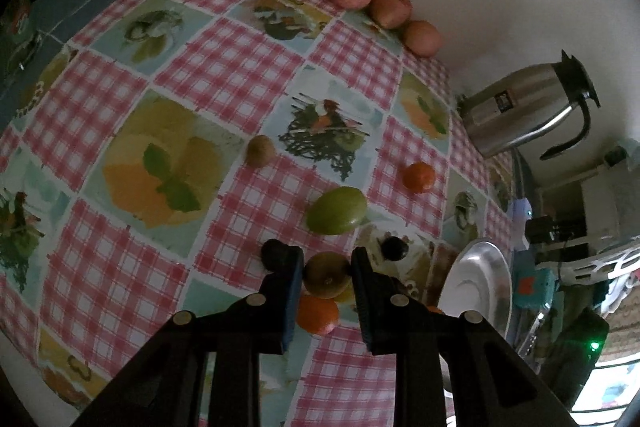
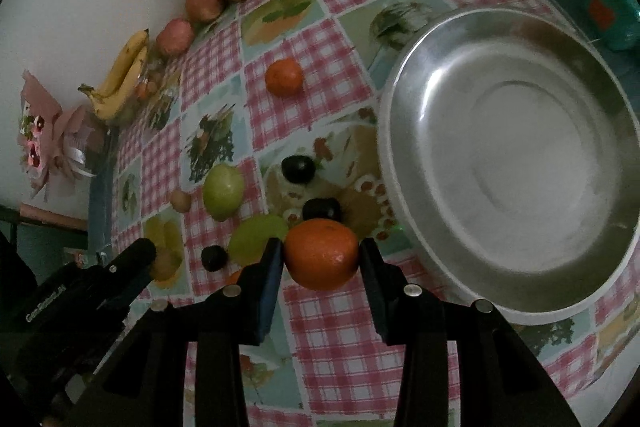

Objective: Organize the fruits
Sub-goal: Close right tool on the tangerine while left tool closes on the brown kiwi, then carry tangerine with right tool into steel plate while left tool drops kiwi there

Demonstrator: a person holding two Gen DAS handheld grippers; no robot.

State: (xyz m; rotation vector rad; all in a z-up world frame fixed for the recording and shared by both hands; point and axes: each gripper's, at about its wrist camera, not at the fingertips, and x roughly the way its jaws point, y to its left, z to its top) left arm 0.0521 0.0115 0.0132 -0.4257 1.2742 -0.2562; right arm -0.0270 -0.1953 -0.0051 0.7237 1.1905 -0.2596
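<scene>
Left wrist view showed the left gripper (image 1: 327, 277) pinching a brown kiwi (image 1: 326, 273). The right gripper (image 2: 320, 259) clamped an orange (image 2: 321, 254) beside the steel bowl (image 2: 404, 187).

Right gripper (image 2: 322, 255) clamped on an orange (image 2: 322, 254) near the camera, steel bowl (image 2: 404, 163) just right, green fruit (image 2: 223, 191) and dark plums (image 2: 298, 169) beyond, bananas (image 2: 120, 83) far left by the wall, checked tablecloth (image 2: 340, 339) beneath.

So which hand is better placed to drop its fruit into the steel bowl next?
The right. Its gripper is shut on the orange, with the steel bowl empty and just beside it. The left gripper holds a kiwi, but the bowl sits off at its view's edge.
</scene>
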